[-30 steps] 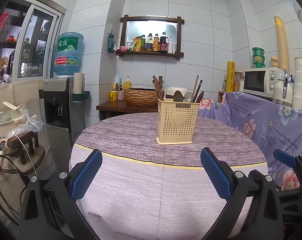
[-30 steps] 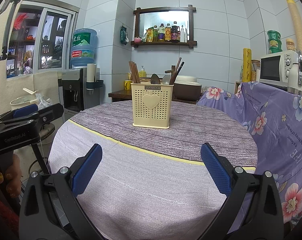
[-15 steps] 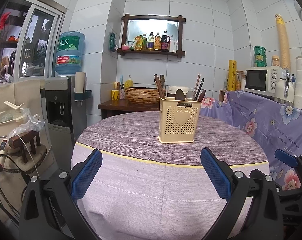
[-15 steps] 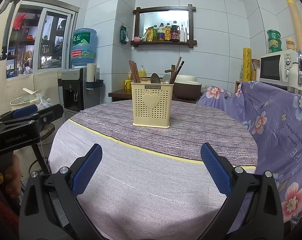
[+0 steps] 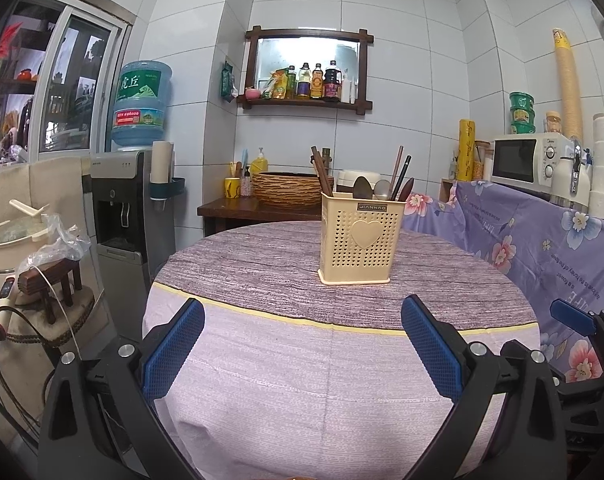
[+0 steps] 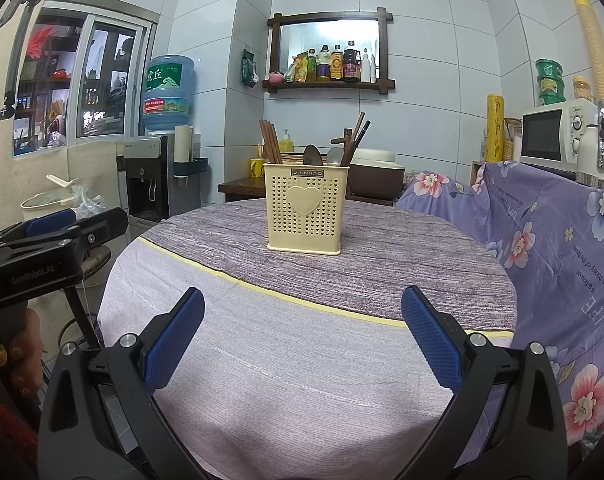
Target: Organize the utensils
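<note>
Grippers first: the left gripper (image 5: 302, 330) and the right gripper (image 6: 302, 320) both hover over the near edge of the round table (image 6: 262, 360), each with its blue-padded fingers spread wide and nothing between them. Farther back on the purple-grey cloth stands the cream utensil holder (image 6: 305, 210) with a heart on its front, upright, with chopsticks (image 6: 271, 142) at its left side and spoons (image 6: 313, 156) near the middle. Behind it, a wall shelf (image 6: 330, 85) carries bottles.

A home kitchen-dining corner: white-tiled walls, dark wooden wall shelf of sauce bottles (image 5: 308, 82), white microwave oven (image 5: 530, 159), grey water dispenser with blue jug (image 5: 136, 184), round table under striped purple cloth (image 5: 262, 264), cream perforated plastic utensil holder (image 5: 360, 240).
</note>
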The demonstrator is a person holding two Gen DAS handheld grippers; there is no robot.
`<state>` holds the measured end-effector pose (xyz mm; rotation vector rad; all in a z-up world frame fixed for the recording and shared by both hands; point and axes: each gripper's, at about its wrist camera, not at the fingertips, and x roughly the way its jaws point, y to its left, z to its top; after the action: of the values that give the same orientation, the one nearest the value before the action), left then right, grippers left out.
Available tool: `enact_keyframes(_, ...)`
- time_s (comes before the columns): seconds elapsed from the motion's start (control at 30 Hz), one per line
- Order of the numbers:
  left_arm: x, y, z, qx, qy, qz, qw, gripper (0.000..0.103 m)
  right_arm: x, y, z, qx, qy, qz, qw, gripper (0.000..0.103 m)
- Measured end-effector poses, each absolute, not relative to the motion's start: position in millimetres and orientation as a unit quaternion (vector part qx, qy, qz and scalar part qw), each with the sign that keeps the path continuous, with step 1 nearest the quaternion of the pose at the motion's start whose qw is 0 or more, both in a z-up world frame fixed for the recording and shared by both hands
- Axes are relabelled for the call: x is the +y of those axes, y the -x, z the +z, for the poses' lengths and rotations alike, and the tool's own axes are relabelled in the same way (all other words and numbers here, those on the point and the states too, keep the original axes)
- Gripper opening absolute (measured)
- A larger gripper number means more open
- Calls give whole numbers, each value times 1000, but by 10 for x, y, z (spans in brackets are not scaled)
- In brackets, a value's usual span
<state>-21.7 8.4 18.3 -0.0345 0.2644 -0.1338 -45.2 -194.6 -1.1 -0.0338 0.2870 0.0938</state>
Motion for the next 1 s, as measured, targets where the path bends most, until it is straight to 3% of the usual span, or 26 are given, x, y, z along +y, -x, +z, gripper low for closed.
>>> enact_keyframes(1.0,88,209,167,134,19,-66,989,98,-1922,453,-20,145,17,48,988,97)
